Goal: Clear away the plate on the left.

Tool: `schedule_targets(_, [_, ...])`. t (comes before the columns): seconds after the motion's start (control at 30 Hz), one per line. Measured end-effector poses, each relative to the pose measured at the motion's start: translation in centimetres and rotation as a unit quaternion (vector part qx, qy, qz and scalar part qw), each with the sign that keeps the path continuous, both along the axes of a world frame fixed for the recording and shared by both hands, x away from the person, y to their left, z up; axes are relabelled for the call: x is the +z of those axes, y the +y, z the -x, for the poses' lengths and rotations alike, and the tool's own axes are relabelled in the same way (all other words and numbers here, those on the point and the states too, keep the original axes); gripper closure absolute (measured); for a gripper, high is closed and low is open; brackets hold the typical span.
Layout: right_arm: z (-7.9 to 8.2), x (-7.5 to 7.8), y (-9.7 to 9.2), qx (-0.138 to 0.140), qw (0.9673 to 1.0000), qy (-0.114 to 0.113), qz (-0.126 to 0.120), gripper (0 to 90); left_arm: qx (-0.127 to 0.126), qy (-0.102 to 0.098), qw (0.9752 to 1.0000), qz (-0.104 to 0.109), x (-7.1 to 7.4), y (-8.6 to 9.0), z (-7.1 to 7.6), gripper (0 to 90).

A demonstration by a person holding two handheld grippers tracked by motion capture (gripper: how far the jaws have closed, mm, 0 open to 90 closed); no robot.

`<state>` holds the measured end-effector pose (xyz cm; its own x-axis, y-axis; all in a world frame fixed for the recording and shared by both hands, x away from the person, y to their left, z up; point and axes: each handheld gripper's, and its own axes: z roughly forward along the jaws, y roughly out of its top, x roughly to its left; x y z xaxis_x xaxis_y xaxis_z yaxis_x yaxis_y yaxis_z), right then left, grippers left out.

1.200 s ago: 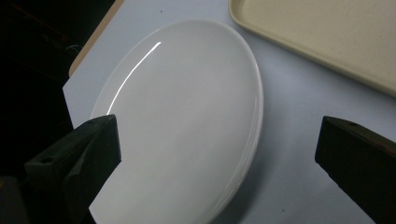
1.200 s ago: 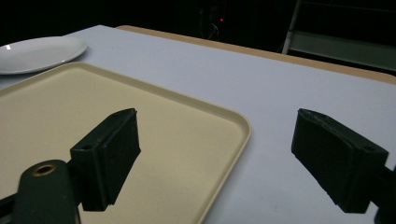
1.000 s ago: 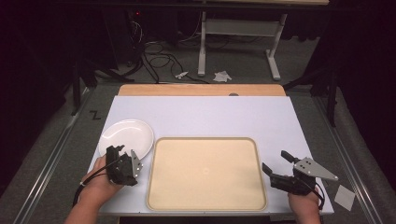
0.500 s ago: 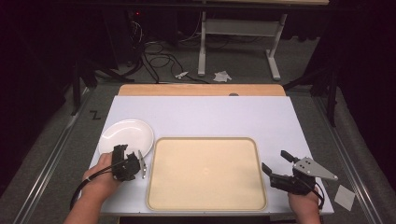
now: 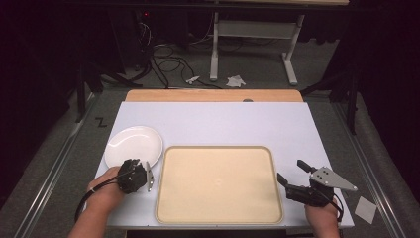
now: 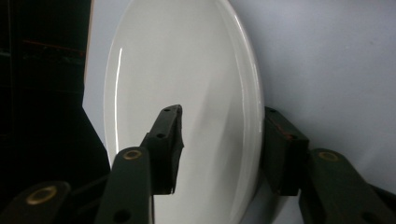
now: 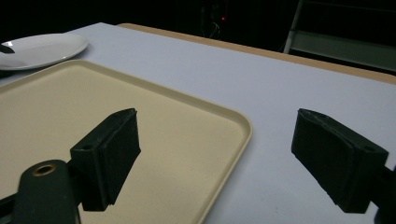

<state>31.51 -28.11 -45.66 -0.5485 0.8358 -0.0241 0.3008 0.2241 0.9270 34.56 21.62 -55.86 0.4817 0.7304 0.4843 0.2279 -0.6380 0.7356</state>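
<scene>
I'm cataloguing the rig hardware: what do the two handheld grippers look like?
Both are black two-jaw tools with flat rectangular pads and brass-coloured pivot rivets. The right gripper carries a grey three-cornered plate with small holes on top. A black cable trails from the left gripper. Forearms are bare, no sleeves.

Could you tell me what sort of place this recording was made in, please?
Probably a lab or workshop: a white work table holding one plate and a tray, loose cables on the floor, and a metal desk frame behind.

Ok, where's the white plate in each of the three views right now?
High view: white plate on the table's left, just beyond the left gripper.
Left gripper view: fills the centre, turned on edge, its rim between the jaws, which have just been closing.
Right gripper view: far upper left.
Shared landmark: the beige tray, beside the plate in the high and right gripper views.
</scene>
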Motion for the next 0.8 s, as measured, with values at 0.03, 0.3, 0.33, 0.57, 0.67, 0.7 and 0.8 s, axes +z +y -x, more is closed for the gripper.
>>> schedule_targets(0.03, [0.0, 0.0, 0.0, 0.000, 1.0000, 0.000, 0.000, 16.3, -0.004, 0.001, 1.0000, 0.007, -0.1, 0.0, 0.1, 58.0])
schedule_targets(0.3, [0.1, 0.1, 0.0, 0.001, 1.0000, -0.001, -0.003, 16.3, -0.007, 0.019, 0.9997, 0.014, -0.3, -0.1, 0.4, 76.0])
schedule_targets(0.33, [0.1, 0.1, 0.0, 0.000, 1.0000, 0.000, -0.004, 16.3, -0.006, 0.018, 0.9998, 0.011, -0.3, -0.2, 0.5, 78.6])
schedule_targets(0.57, [0.1, 0.1, -0.1, 0.000, 1.0000, -0.002, -0.003, 16.3, -0.008, 0.010, 0.9999, 0.002, -0.4, -0.3, 0.5, 81.2])
schedule_targets(0.67, [0.1, 0.1, -0.1, 0.000, 1.0000, -0.001, -0.004, 16.3, -0.008, -0.012, 0.9998, 0.010, 0.1, -0.5, 0.5, 82.6])
schedule_targets(0.7, [0.1, 0.1, -0.1, -0.001, 1.0000, -0.001, -0.004, 16.3, -0.007, -0.024, 0.9996, 0.015, 0.4, -0.5, 0.4, 84.0])
schedule_targets(0.8, [0.1, 0.0, -0.1, -0.001, 1.0000, 0.001, -0.005, 16.3, -0.003, -0.048, 0.9986, 0.022, 0.9, -0.5, 0.4, 86.2])
